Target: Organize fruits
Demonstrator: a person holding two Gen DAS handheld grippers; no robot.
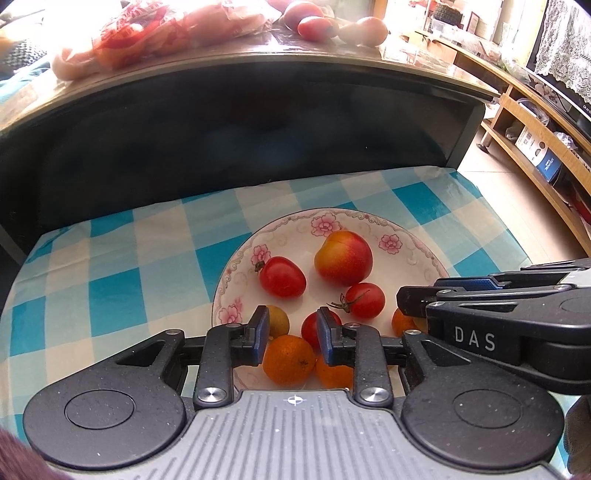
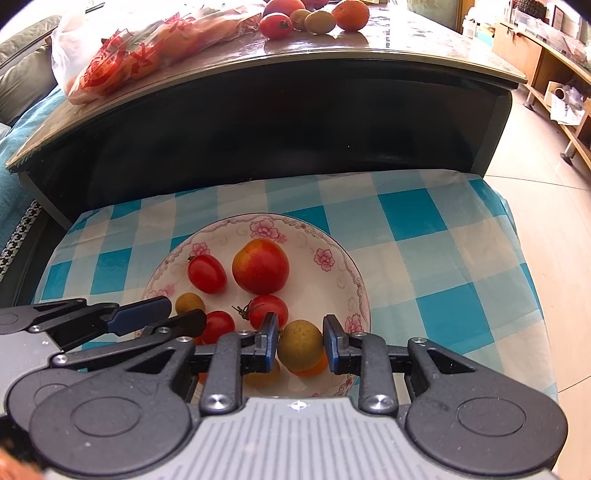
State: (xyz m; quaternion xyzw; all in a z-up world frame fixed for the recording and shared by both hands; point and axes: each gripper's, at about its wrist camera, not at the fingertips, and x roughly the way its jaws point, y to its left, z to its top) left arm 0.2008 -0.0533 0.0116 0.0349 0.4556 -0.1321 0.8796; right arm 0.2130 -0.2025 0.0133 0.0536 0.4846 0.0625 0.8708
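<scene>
Far left on the upper table top [image 2: 406, 55]: a printed plastic bag [image 2: 147, 48], w/ a few loose fruits [image 2: 275, 25] just right of it, so the sort isn't done. Near, on the checked cloth [image 1: 110, 258], sits the flowered plate [image 1: 236, 266] that takes the fruit. Left gripper [image 1: 291, 321] hangs over the plate's near-left part w/ an orange [image 1: 288, 360] filling the gap between its pads. Can't tell whether the pads press on it or it lies loose in the plate. On the plate going right: a small yellow-brown fruit [image 1: 279, 319], a red tomato [image 1: 282, 277], a big red-yellow peach-like fruit [image 1: 343, 258] and a stemmed tomato [image 1: 364, 300], all apart from the rim. Right gripper [image 2: 300, 326] is over the near-right rim, fingers clenched on a brown-green round fruit [image 2: 300, 347], which looks held just above more orange fruit in the plate. Step in hand, as I read it: setting both pieces down on the plate. Next move prob. needs the right fingers to let go low and gently so the fruit doesn't roll off the near rim, then both hands lift clear w/o knocking the tomatoes and go to the far table for the rest.
</scene>
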